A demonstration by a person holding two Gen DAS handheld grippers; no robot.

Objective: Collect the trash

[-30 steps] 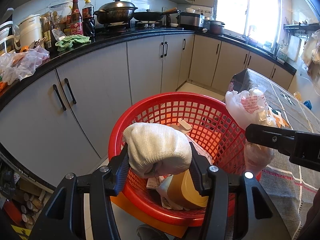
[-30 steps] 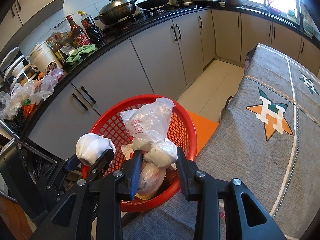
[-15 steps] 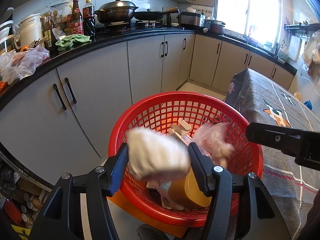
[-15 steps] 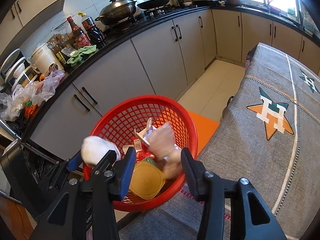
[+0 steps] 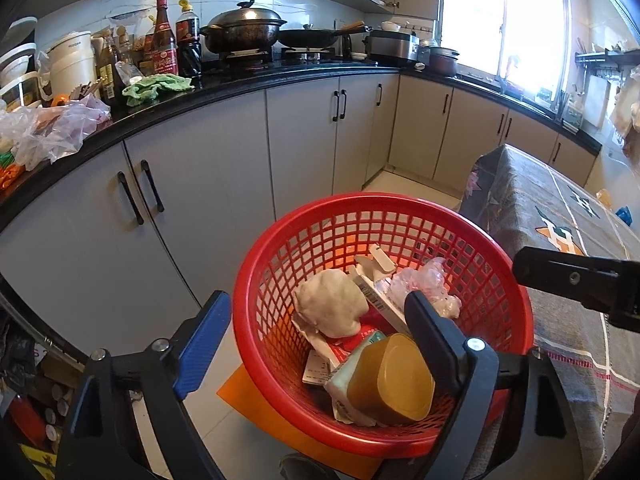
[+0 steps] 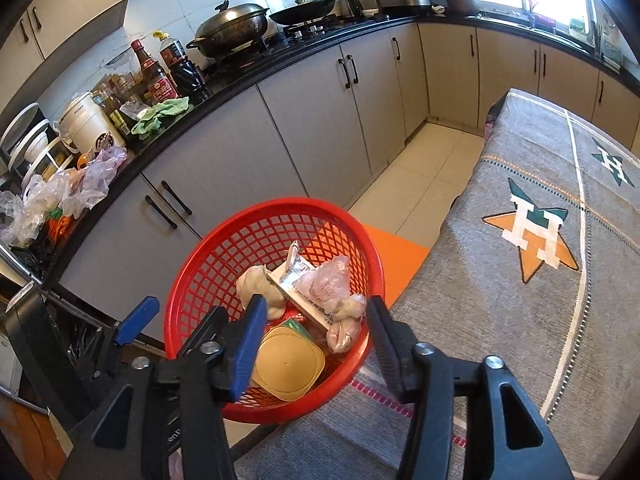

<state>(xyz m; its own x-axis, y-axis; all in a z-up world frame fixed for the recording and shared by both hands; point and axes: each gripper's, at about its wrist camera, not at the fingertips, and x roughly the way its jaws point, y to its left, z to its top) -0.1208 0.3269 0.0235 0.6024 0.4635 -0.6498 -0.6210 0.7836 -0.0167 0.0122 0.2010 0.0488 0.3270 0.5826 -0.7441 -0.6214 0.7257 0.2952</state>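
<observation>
1. The left gripper (image 5: 316, 316) was seen with fingers spread, nothing held.
2. The right gripper (image 6: 316, 328) was likewise spread wide.
3. The white wad (image 5: 332, 304) and plastic bag (image 6: 332, 284) were seen inside the red basket (image 5: 516, 312), at 12 o'clock.

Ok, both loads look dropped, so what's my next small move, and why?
Probably lift both grippers up and back from the red basket, then look for more trash. The left gripper and the right gripper both stand open with nothing between their fingers, while the white wad and the plastic bag already lie inside the basket.
</observation>
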